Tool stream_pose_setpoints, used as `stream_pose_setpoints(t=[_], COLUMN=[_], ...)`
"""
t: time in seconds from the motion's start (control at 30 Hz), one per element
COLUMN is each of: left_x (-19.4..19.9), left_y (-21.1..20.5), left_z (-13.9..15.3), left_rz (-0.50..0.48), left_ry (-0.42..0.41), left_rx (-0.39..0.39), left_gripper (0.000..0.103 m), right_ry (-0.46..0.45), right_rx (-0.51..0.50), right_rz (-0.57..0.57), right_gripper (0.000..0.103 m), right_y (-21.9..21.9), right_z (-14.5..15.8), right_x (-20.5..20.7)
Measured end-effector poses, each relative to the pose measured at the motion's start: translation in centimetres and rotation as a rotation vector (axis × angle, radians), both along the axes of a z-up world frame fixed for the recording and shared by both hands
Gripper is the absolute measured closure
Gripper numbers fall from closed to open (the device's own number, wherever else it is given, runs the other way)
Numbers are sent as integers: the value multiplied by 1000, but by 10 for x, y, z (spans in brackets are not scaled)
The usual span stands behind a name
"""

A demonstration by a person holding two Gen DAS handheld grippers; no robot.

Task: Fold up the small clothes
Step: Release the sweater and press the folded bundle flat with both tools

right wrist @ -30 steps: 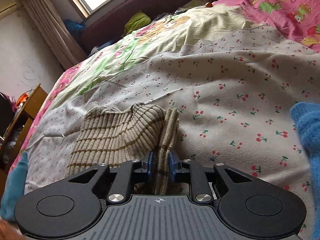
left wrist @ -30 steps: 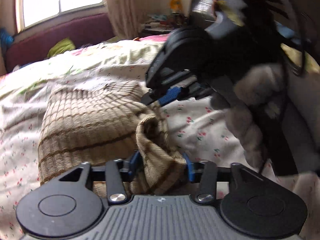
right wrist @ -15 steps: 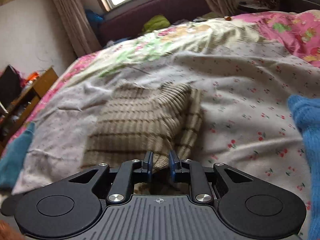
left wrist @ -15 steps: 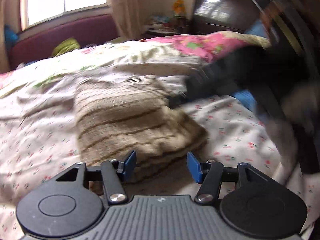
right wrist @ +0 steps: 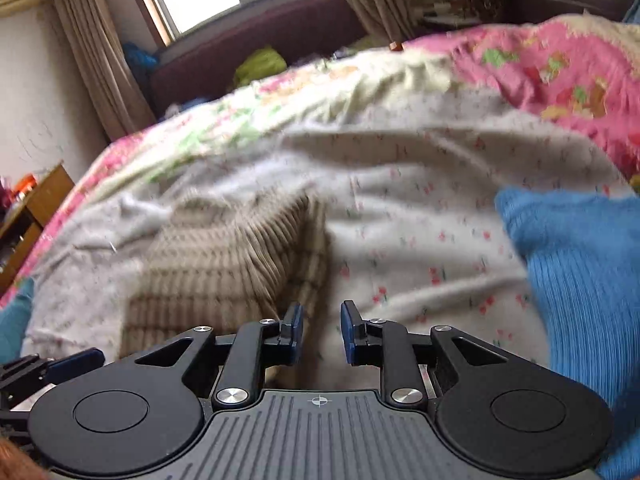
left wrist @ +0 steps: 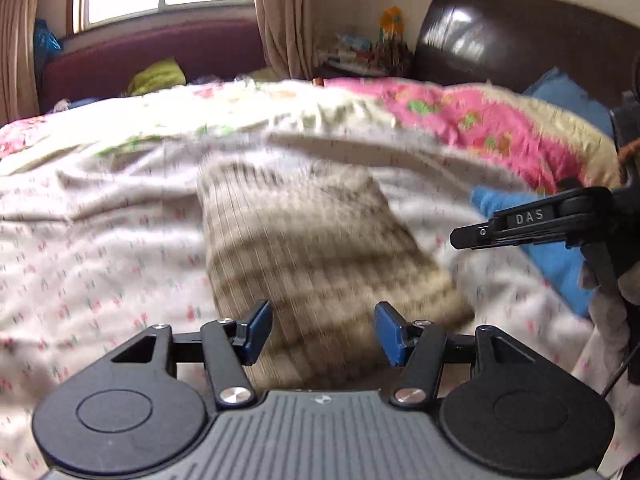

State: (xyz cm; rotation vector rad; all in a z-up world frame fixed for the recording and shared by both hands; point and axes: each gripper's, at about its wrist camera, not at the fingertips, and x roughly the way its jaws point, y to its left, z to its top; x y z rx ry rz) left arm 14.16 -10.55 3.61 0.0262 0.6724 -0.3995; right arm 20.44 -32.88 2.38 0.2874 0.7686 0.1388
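A beige ribbed knit garment with brown stripes (left wrist: 320, 252) lies folded on the cherry-print bedsheet (left wrist: 100, 264); it also shows in the right wrist view (right wrist: 224, 264). My left gripper (left wrist: 322, 334) is open and empty, just above the garment's near edge. My right gripper (right wrist: 321, 336) is open and empty, beside the garment's right edge over the sheet. The right gripper's body (left wrist: 532, 222) shows at the right of the left wrist view. The left gripper's fingertip (right wrist: 72, 362) shows at the lower left of the right wrist view.
A blue knit garment (right wrist: 580, 280) lies on the bed to the right, also in the left wrist view (left wrist: 552, 256). A pink floral quilt (left wrist: 480, 132) is bunched at the back right. A dark headboard (left wrist: 520, 36), a window bench (left wrist: 152, 60) and a wooden side table (right wrist: 36, 204) surround the bed.
Both grippers let go of the beige garment, opened and pulled back. The garment dropped flat onto the sheet in a folded shape. The right gripper moved off to the right.
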Motion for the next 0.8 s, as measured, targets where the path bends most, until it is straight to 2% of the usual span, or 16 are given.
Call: stream_pose_setpoints(t=[0.17, 0.23, 0.37, 0.43, 0.53, 0.6, 0.77, 0.8], left_x=[34, 51, 72, 73, 68, 67, 58, 57], left_y=[-2, -3, -2, 0, 2, 5, 13, 14], left_z=[3, -4, -24, -30, -33, -34, -30, -30], left_rz=[49, 66, 94, 91, 87, 96, 119, 121], left_ry=[-44, -33, -13, -16, -27, -14, -7, -8], left_rx=[3, 2, 23, 24, 30, 24, -8, -10], left_gripper=[32, 32, 32, 30, 28, 26, 26, 26], right_ry=[-50, -53, -15, 5, 40, 76, -3, -16], right_rx=[1, -6, -96, -105, -140, -85, -71, -69], right_rz=[64, 75, 38, 9, -52, -78, -62, -51], right_gripper=[81, 81, 80, 68, 67, 69, 68, 65], right_y=[34, 47, 52, 44, 29, 17, 20, 23], right_z=[2, -6, -32, -42, -51, -57, -28, -24], right_x=[43, 61, 85, 86, 79, 73, 62, 65])
